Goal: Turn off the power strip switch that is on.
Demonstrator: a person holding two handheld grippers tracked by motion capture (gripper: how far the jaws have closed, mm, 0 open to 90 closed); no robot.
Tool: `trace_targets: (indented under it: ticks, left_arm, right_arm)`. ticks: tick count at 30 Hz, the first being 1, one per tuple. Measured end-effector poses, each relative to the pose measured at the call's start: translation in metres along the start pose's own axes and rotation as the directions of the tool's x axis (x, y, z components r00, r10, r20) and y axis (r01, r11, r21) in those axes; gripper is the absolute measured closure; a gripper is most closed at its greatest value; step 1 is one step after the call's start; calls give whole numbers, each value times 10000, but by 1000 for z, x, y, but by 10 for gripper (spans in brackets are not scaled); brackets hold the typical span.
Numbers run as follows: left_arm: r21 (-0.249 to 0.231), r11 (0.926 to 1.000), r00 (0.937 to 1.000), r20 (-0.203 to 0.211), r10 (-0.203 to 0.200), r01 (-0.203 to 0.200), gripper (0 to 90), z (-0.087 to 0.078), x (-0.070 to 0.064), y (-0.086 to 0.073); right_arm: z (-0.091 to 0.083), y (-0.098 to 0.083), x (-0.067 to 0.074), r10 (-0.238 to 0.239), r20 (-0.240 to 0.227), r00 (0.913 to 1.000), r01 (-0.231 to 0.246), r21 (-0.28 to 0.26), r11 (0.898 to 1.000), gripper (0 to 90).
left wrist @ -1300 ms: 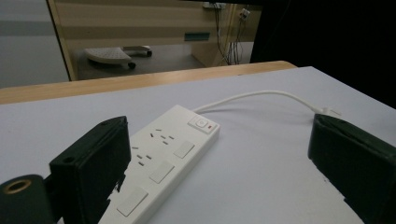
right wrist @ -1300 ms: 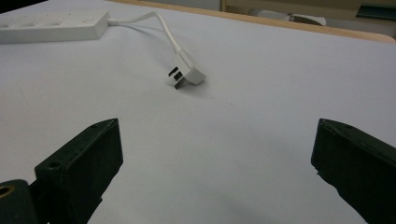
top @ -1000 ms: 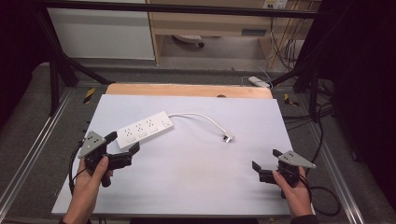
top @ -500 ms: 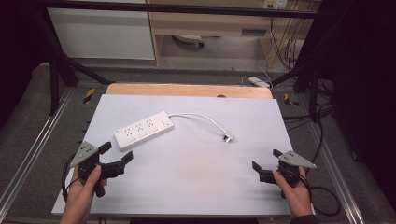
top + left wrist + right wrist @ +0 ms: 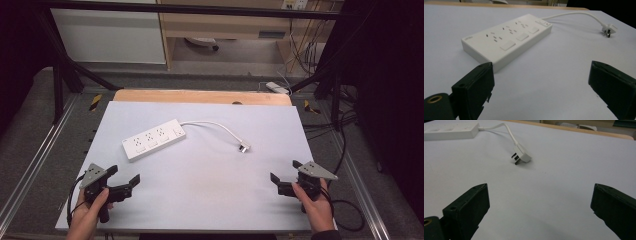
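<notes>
White table bears a power strip.

On the bench a power strip lies left of centre toward the far side, set at a slant. Its cable runs rightward to a plug lying flat near the middle. The left hand-held gripper sits at the near left corner, nearer than the strip and apart from it. The right hand-held gripper sits at the near right, well apart from the plug.
</notes>
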State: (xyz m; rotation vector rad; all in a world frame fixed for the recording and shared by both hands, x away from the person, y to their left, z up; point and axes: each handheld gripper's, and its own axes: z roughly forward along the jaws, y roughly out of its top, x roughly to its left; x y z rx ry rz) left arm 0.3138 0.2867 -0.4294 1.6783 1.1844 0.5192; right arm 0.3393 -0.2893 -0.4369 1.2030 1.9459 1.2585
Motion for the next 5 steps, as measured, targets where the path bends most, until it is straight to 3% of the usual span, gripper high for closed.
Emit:
trace_targets:
  ticks: [3,5]
  left_arm:
    - [68,10000,10000,-67,47,-47,64,1,0,-2]
    - [4,9999,9999,-116,103,-103,67,2,0,0]
  right_arm:
    - [3,-1,-1,82,72,9999,-84,235,9997,26]
    - [10,-4,-2,193,345,9992,-218,736,9971,28]
